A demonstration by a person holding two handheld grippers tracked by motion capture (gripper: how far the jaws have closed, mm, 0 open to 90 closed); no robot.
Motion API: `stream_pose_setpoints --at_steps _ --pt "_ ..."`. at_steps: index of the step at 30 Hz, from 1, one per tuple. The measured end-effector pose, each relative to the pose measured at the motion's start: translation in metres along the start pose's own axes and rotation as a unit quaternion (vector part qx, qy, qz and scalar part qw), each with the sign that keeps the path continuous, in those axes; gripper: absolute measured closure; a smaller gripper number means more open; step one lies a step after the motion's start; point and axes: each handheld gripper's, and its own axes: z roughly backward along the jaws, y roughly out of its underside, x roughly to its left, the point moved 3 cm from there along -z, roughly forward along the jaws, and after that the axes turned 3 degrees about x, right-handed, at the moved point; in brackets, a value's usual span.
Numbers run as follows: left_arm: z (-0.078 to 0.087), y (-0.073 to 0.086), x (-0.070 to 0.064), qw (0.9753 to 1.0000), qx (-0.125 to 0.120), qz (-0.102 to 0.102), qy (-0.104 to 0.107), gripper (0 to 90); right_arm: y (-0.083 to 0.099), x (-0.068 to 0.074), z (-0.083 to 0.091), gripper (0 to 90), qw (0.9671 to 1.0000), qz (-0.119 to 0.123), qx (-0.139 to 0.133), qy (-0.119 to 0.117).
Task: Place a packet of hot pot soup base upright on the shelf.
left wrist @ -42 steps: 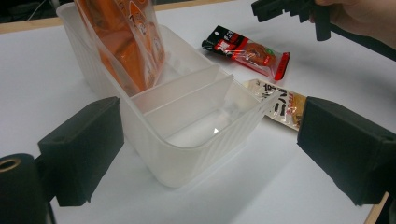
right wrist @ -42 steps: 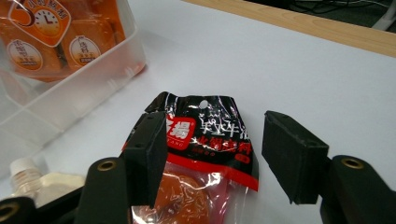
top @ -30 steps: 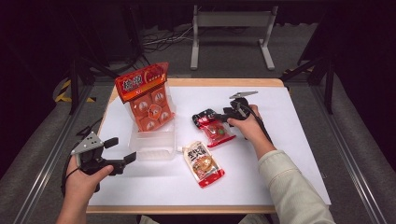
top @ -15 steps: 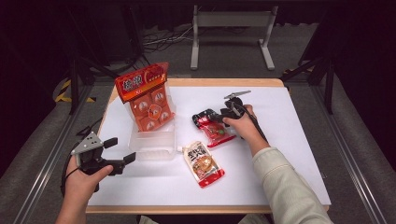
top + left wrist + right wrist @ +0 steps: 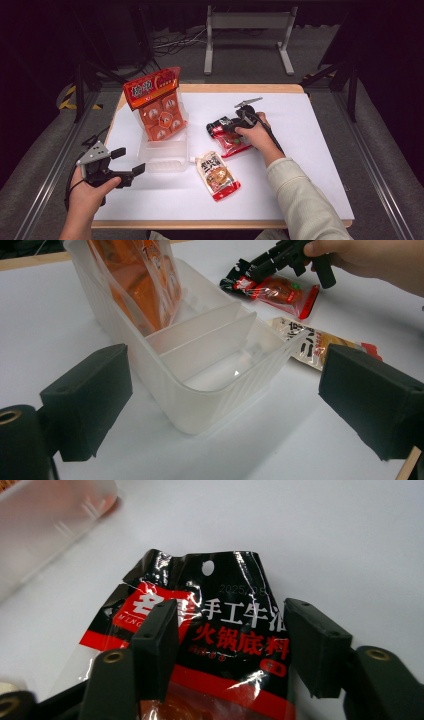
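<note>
Black-and-red sauce pouch point(image 5: 227, 134) lay flat near the bench's centre, just right of the clear divided bin point(image 5: 164, 155). Its long axis ran diagonally, hang-hole end toward the bin. My right hand-held gripper point(image 5: 232, 640) straddled that end, jaws apart, nothing clamped yet. Best to close squarely on the top seam. Left hand-held gripper point(image 5: 126, 162) hung open, empty, near the front-left corner.

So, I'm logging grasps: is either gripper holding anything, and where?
Nothing held. The right gripper straddles the black-red packet's top end, jaws open; the left gripper is open.
</note>
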Motion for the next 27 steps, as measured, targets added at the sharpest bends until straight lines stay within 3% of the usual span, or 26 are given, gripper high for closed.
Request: stream_pose_setpoints --at_steps 3,6,13,18,27 --pt "0.000 0.000 0.001 1.0000 0.000 0.005 -0.001 8.0 0.000 0.001 0.001 55.2 0.9997 0.015 0.009 0.017" --pt "0.000 0.000 0.001 1.0000 0.000 0.005 -0.001 8.0 0.000 0.001 0.004 66.4 0.9995 0.021 0.015 0.019" --pt "0.000 0.000 0.002 1.0000 0.000 0.005 0.000 8.1 -0.003 0.006 0.013 81.9 0.9980 0.053 0.026 0.025" --pt "0.000 0.001 0.002 1.0000 0.000 0.009 0.001 8.1 -0.004 0.010 0.025 85.8 0.9983 0.053 0.013 0.019" --pt "0.001 0.000 0.002 0.9999 -0.002 0.010 0.000 8.1 -0.011 0.023 0.059 86.4 0.9971 0.059 -0.048 0.004"
